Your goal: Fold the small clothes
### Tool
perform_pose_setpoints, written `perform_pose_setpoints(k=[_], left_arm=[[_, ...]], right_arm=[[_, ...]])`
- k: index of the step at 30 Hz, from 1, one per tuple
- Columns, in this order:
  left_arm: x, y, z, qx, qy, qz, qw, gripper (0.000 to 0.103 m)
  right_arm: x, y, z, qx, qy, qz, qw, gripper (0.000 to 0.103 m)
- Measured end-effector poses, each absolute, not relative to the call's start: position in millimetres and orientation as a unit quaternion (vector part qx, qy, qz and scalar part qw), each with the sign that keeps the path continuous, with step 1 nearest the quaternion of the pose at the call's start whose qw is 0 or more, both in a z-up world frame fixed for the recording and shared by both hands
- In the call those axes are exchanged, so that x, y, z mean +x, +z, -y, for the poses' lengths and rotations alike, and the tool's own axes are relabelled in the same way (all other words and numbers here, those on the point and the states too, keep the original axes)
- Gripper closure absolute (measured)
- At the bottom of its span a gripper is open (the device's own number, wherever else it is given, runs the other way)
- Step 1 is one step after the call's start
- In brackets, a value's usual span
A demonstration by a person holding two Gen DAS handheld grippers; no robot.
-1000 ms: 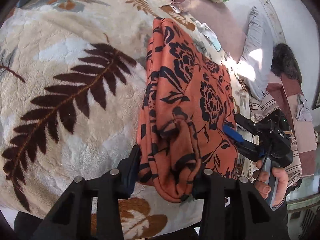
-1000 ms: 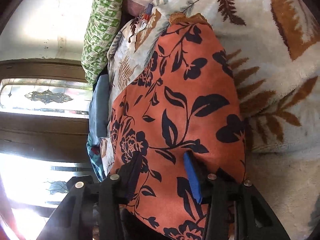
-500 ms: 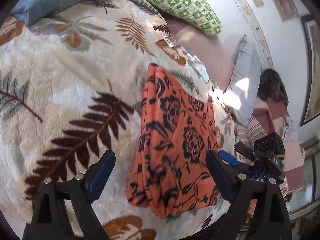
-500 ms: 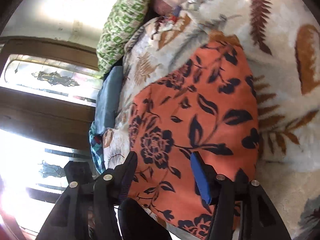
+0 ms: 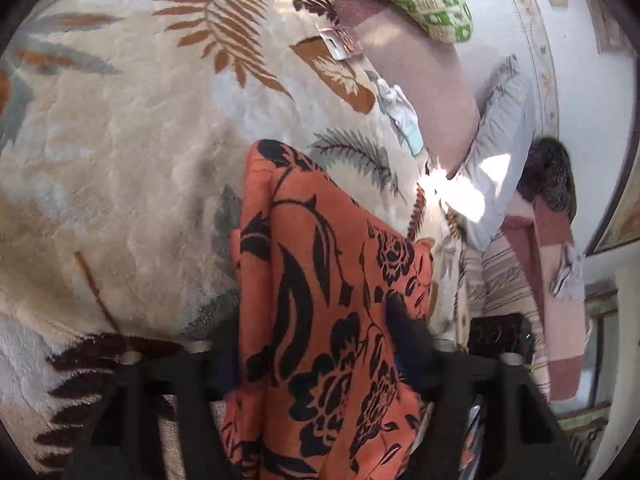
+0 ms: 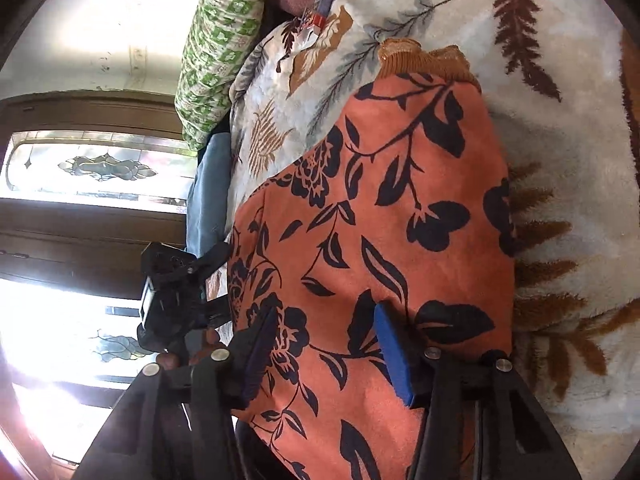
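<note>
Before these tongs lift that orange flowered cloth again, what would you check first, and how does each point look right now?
1. Left tongs around the orange cloth: ok. Their jaws have just been closing, with cloth bunched between them.
2. Left grip firm: cannot tell, the picture is blurred there.
3. Right tongs on the cloth: not ok. The cloth lies between the blue pads, but they do not pinch it.
4. Cloth flat on the blanket: ok in the right view, apart from the edge the left tongs gather.
5. Far end free: ok, the green pillow lies apart from the cloth.
</note>
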State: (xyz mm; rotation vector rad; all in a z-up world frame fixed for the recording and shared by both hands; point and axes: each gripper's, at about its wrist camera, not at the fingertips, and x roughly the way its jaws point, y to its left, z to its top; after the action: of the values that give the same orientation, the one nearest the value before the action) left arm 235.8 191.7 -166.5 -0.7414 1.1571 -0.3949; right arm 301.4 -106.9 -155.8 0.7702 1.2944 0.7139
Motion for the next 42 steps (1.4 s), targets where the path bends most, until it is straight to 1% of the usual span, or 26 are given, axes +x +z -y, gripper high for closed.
perform_pose_setpoints(k=[3,5,6,8,10,14,15,16,17,18,20,21,23,25,26,27,28,30,33,34,36,37,38,40,42], left_arm=[[220.6,-137.4,-174.6,-0.251,-0.178,-0.489,0.816,0.072],[211.6,-123.1,-161.5,-0.202,-0.192,-0.456,0.845,0.073],[216.0,-129.4,-159.9,-0.189,-0.177,-0.47,0.844,0.073],[232.1,-160.6,-168.2,-0.201,-0.143,-0.521,0.817,0.071],[234.8,-169.6,-184.8,-0.246,-0.139,-0.529,0.801,0.056],[219.7,-135.4,-188.9,-0.249,-0.141,-0.506,0.814,0.045],[212.0,-124.9,-191.0,-0.252,-0.145,-0.496,0.819,0.037],[203.0,-115.2,-190.4,-0.25,-0.146,-0.487,0.824,0.031],[193.3,-105.3,-191.3,-0.248,-0.146,-0.48,0.829,0.03],[182.7,-96.5,-191.3,-0.245,-0.151,-0.476,0.831,0.03],[159.4,-82.4,-184.9,-0.241,-0.171,-0.467,0.833,0.029],[146.6,-79.6,-179.1,-0.229,-0.177,-0.468,0.835,0.027],[129.1,-90.8,-161.7,-0.179,-0.162,-0.491,0.837,0.025],[121.6,-127.1,-144.9,-0.096,-0.099,-0.543,0.829,0.025],[121.3,-147.2,-138.6,-0.062,-0.064,-0.57,0.817,0.023],[117.0,-152.1,-137.1,-0.059,-0.057,-0.559,0.825,0.022],[112.7,-146.9,-136.7,-0.063,-0.051,-0.546,0.834,0.022],[106.2,-130.4,-138.6,-0.089,-0.06,-0.537,0.837,0.023],[96.0,-108.9,-143.1,-0.104,-0.081,-0.495,0.859,0.021],[96.2,-110.9,-144.5,-0.105,-0.08,-0.497,0.858,0.018],[102.3,-132.5,-144.4,-0.086,-0.063,-0.53,0.841,0.017],[106.6,-148.3,-142.3,-0.069,-0.05,-0.553,0.828,0.017],[107.9,-157.2,-140.3,-0.058,-0.048,-0.556,0.828,0.014],[104.5,-147.3,-137.4,-0.047,-0.044,-0.538,0.84,0.013],[102.3,-131.8,-137.7,-0.06,-0.059,-0.525,0.847,0.013]], right_arm=[[299.7,-158.9,110.4,0.345,0.319,-0.57,0.674,0.051],[298.4,-159.5,112.1,0.344,0.322,-0.567,0.675,0.052],[297.9,-160.4,113.5,0.347,0.321,-0.566,0.675,0.053],[298.1,-161.7,114.9,0.349,0.317,-0.568,0.675,0.06],[297.7,-161.8,114.6,0.347,0.309,-0.571,0.677,0.061],[295.4,-156.7,114.1,0.343,0.304,-0.57,0.683,0.061],[294.7,-154.0,114.6,0.343,0.302,-0.57,0.683,0.06],[292.5,-149.4,115.5,0.345,0.297,-0.57,0.683,0.052],[288.8,-143.0,115.7,0.348,0.299,-0.567,0.684,0.041],[283.4,-134.8,114.4,0.346,0.305,-0.562,0.686,0.038],[267.8,-115.4,109.7,0.336,0.326,-0.549,0.692,0.036],[259.8,-106.9,104.9,0.335,0.345,-0.54,0.691,0.035],[240.9,-103.0,101.9,0.344,0.358,-0.533,0.685,0.027],[228.4,-120.4,95.6,0.344,0.357,-0.553,0.669,0.027],[225.9,-134.8,93.9,0.335,0.344,-0.567,0.669,0.029],[224.9,-146.4,96.3,0.347,0.337,-0.567,0.666,0.031],[224.1,-149.1,101.5,0.369,0.329,-0.564,0.662,0.032],[223.4,-136.9,107.9,0.385,0.311,-0.563,0.663,0.031],[216.2,-108.3,105.5,0.333,0.324,-0.546,0.697,0.031],[212.9,-107.3,106.0,0.33,0.333,-0.546,0.695,0.029],[207.3,-125.5,112.2,0.324,0.307,-0.564,0.695,0.028],[206.5,-142.3,115.2,0.341,0.3,-0.57,0.684,0.032],[205.5,-151.8,122.8,0.369,0.295,-0.566,0.676,0.038],[206.5,-145.7,129.1,0.396,0.279,-0.566,0.667,0.038],[208.5,-124.0,125.8,0.358,0.283,-0.561,0.691,0.037]])
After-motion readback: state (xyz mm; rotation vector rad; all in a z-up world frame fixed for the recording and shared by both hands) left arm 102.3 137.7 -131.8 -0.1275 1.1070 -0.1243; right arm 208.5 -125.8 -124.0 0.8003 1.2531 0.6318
